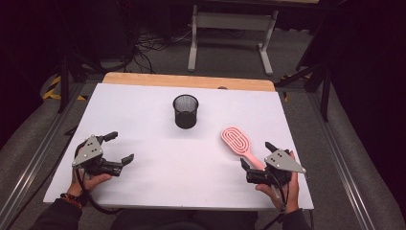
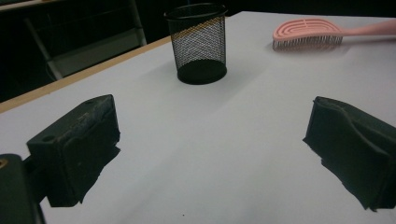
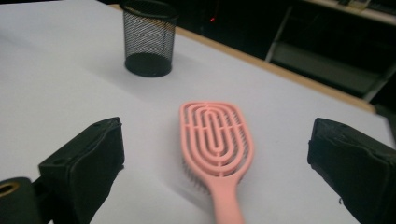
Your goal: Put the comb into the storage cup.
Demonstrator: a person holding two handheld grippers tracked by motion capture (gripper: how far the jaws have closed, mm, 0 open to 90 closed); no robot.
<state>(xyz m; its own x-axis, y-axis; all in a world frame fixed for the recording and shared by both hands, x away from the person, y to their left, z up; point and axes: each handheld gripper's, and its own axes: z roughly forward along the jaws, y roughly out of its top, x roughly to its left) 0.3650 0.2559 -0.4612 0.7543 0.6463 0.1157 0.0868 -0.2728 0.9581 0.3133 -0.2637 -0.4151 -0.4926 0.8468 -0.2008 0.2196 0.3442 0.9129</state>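
Black mesh cup (image 1: pixel 185 111) on white table (image 1: pixel 143 110)

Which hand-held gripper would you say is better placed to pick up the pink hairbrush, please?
Right. The right hand-held gripper already has the pink hairbrush's handle lying between its open jaws. The left hand-held gripper sits open at the table's far side, with nothing between its jaws.
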